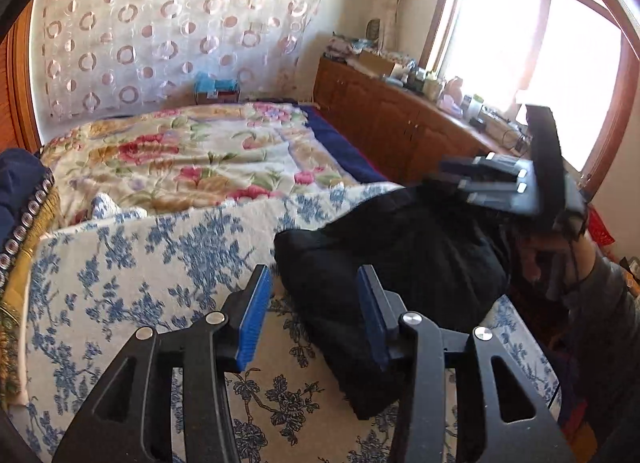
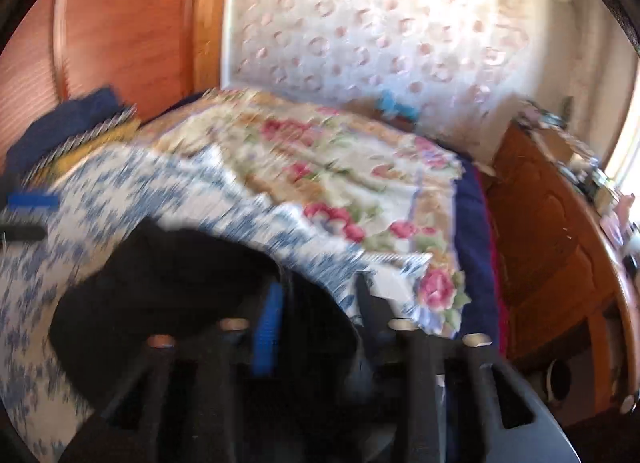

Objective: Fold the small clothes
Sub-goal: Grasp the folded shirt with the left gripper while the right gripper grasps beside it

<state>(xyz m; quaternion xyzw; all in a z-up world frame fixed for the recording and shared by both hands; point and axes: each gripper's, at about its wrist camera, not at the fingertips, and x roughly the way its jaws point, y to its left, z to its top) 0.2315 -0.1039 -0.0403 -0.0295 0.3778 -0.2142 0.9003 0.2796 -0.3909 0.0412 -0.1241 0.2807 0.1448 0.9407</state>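
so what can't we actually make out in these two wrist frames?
- Right wrist view: motion blur; whether the right gripper pinches the black garment can't be told.
- Left wrist view: the left gripper's fingers cover the garment's near edge.
- Left wrist view: cabinet top clutter, too small, backlit.

Motion blur smears the right claw [image 2: 316,299], hiding whether it grips the black garment [image 2: 180,295].

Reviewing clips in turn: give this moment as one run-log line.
task: fold small clothes | black garment: bunched on blue-floral sheet | left gripper: open, empty | right gripper: blurred, grip unclear
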